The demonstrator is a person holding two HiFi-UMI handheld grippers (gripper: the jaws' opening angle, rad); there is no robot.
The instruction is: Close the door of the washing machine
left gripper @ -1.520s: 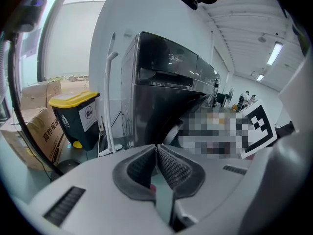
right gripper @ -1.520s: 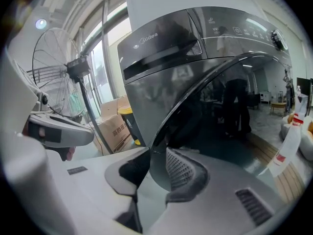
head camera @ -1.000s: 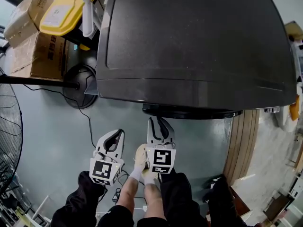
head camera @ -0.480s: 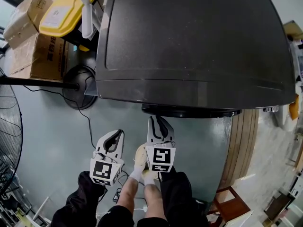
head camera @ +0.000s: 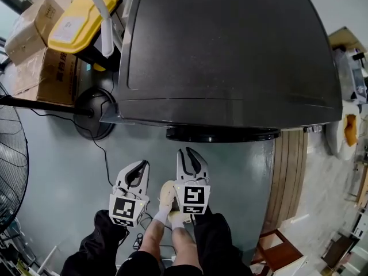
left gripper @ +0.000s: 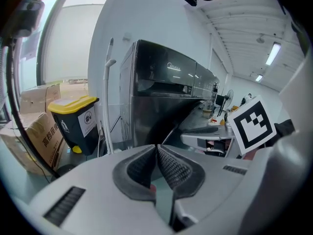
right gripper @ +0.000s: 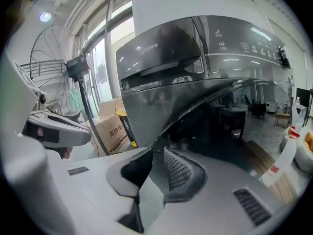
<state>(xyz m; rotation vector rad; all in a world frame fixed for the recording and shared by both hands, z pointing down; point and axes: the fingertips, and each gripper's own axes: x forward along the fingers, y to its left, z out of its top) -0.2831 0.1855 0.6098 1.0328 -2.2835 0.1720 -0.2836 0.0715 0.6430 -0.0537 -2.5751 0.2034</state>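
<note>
Head view, nearest the camera: the person's legs [head camera: 103, 246] in dark trousers and a pale shoe [head camera: 167, 193] stood on the grey floor [head camera: 63, 171]. Just ahead of them the left gripper [head camera: 138, 171] and the right gripper [head camera: 190, 157] were held side by side, both pointing toward the washing machine [head camera: 230, 45].

Left gripper view: the left gripper [left gripper: 157, 151] had its ribbed pads [left gripper: 171, 168] pressed together at the tips, with nothing between them. The machine [left gripper: 161, 92] stood beyond them, untouched.

Right gripper view: the right gripper [right gripper: 157, 153] was opening. A narrow gap showed beside its ribbed pad [right gripper: 178, 170], and nothing lay in that gap. The curved dark door [right gripper: 215, 116] rose just past the tips.

In the head view the door [head camera: 221, 134] appeared as a black round rim jutting slightly from the machine's lower front, lying along that front. A strip of bare floor separated it from the right gripper's tips. The left gripper sat further back and to the left of it, so neither gripper touched the door.

Farther off, left of the machine, were a fan's round base [head camera: 95, 114], cardboard boxes [head camera: 54, 68] and a yellow-lidded bin [head camera: 80, 19]. Wooden boards [head camera: 293, 171] lay at the right
</note>
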